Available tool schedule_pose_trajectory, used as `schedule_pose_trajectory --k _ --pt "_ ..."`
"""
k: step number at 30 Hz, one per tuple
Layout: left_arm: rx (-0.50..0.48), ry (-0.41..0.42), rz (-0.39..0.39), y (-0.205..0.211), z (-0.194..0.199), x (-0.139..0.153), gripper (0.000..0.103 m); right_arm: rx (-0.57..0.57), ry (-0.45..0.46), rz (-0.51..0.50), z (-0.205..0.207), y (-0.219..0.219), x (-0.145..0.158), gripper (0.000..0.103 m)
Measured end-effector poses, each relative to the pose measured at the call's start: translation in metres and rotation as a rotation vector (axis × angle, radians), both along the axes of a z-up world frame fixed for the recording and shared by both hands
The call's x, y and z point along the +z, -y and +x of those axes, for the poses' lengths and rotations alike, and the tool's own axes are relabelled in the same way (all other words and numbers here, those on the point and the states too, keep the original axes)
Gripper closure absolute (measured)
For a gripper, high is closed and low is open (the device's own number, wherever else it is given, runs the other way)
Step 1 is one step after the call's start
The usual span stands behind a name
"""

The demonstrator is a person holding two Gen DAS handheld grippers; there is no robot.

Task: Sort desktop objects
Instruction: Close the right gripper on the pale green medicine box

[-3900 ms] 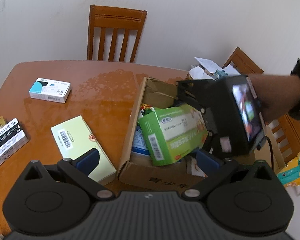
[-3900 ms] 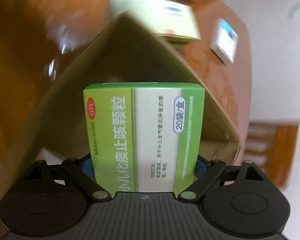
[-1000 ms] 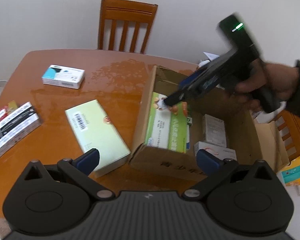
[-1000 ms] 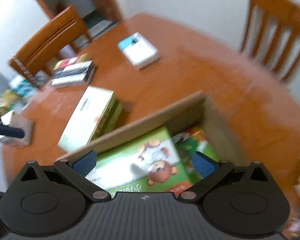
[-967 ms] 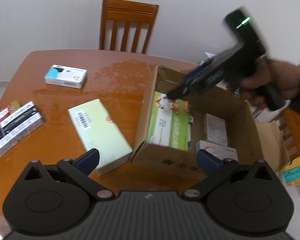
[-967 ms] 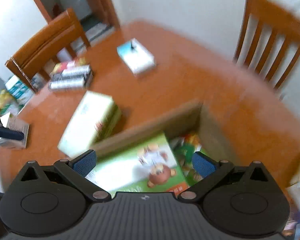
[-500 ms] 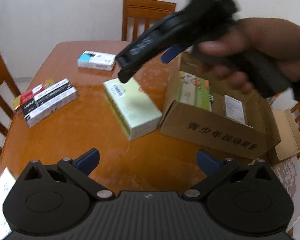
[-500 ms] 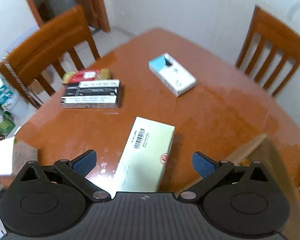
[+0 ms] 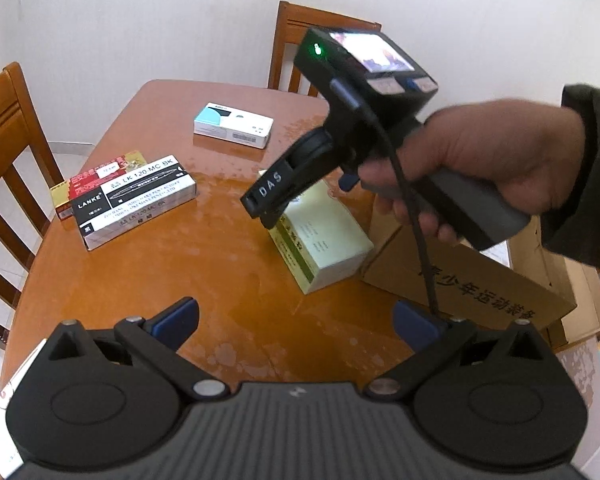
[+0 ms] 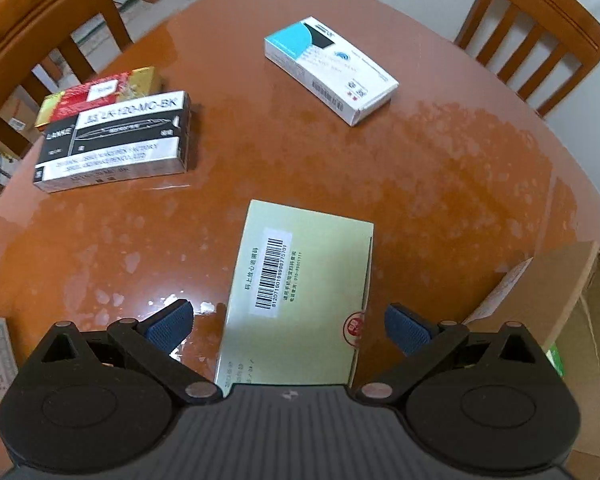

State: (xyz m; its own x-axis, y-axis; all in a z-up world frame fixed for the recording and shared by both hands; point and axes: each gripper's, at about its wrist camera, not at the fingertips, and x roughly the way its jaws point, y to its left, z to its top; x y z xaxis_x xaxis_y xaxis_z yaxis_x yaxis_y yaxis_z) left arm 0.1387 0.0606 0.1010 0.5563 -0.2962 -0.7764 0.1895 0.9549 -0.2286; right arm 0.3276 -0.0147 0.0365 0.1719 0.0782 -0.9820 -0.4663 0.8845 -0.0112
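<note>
Now shows the right claw [image 10: 286, 328] spread wide and pinching nothing. Hangs over the near end of a pale green box [image 10: 300, 288], with one blue pad on each side of it and a gap at both sides. Cannot tell if it touches the top of that box.

Finds the pale green box lying flat on the brown counter [image 10: 420, 168], barcode up, just left of a cardboard box [image 10: 560, 300]. Looks very close to the cardboard wall, maybe touching.

Shows the left claw [image 9: 296, 324] spread wide too, with nothing between its pads. Hangs over the near side of the counter, well apart from the green box.

From the left view, shows a hand [image 9: 492, 160] in a dark sleeve [image 9: 592, 180] gripping the handle of the right claw. Shows a thin black cable [image 9: 416, 240] hanging down from it.

Far left on the counter, finds a black and white pen box [image 10: 112, 144] resting partly on a red and gold box [image 10: 100, 92]. Farther back, finds a white and blue box [image 10: 328, 68] lying flat by itself, well apart from the rest.

Around the counter, shows a wooden chair [image 10: 540, 20] at the far side and another wooden seat [image 10: 40, 20] at the left.
</note>
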Motion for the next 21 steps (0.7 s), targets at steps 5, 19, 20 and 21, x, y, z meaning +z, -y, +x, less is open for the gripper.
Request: schedule_pose_trajectory --k 5,19,20,21 --pt "-0.013 -0.006 -0.01 -0.006 0.002 -0.004 0.0 -0.01 -0.009 -0.025 -0.001 -0.004 -0.008 0.0" --pt "-0.026 -0.012 -0.029 -0.01 0.007 -0.008 0.0 -0.068 -0.052 -0.03 0.0 0.0 -0.019 0.025" --pt "-0.027 -0.013 -0.03 -0.01 0.008 -0.008 0.0 -0.068 -0.051 -0.028 0.001 0.0 -0.02 0.025" --pt "-0.027 -0.013 -0.031 -0.01 0.008 -0.008 0.0 -0.067 -0.051 -0.026 0.0 0.0 -0.02 0.026"
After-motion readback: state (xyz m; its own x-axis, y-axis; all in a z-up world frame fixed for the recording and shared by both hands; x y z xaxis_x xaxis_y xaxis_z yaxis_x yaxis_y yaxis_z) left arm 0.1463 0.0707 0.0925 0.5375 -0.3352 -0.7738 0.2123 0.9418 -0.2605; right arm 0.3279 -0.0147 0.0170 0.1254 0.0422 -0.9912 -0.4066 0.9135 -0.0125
